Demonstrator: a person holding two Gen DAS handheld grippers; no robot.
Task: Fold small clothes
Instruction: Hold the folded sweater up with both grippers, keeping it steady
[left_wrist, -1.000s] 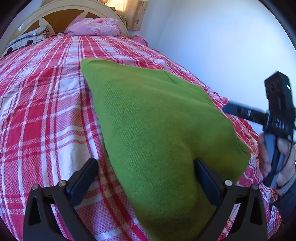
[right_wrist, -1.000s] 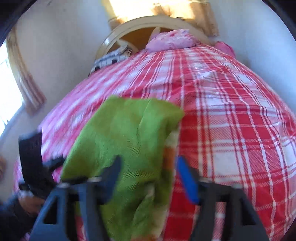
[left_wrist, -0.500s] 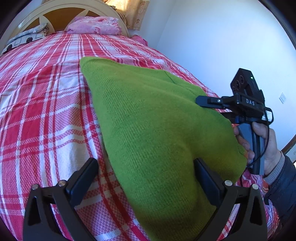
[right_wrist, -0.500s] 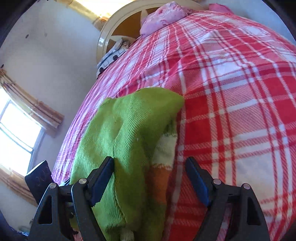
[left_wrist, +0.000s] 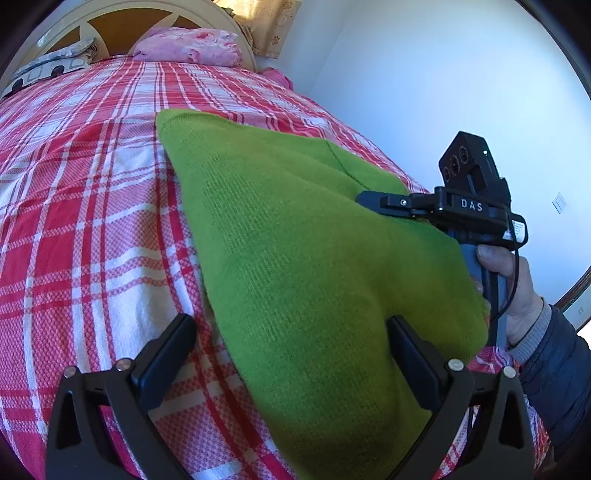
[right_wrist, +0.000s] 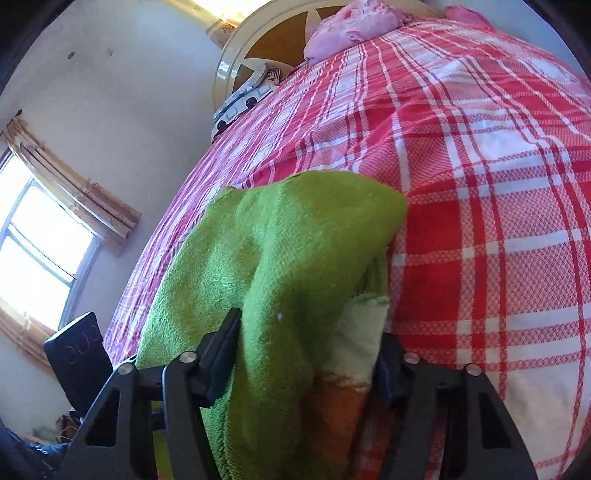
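A green knitted garment (left_wrist: 295, 258) lies on a bed's red-and-white checked cover (left_wrist: 92, 221); the right gripper (right_wrist: 306, 354) is closing around its raised edge, while the left gripper (left_wrist: 291, 354) stands open astride it.

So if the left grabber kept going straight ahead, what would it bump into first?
Most likely the green knit garment. The left gripper has open jaws, with the cloth lying between and ahead of them on the checked bedspread.
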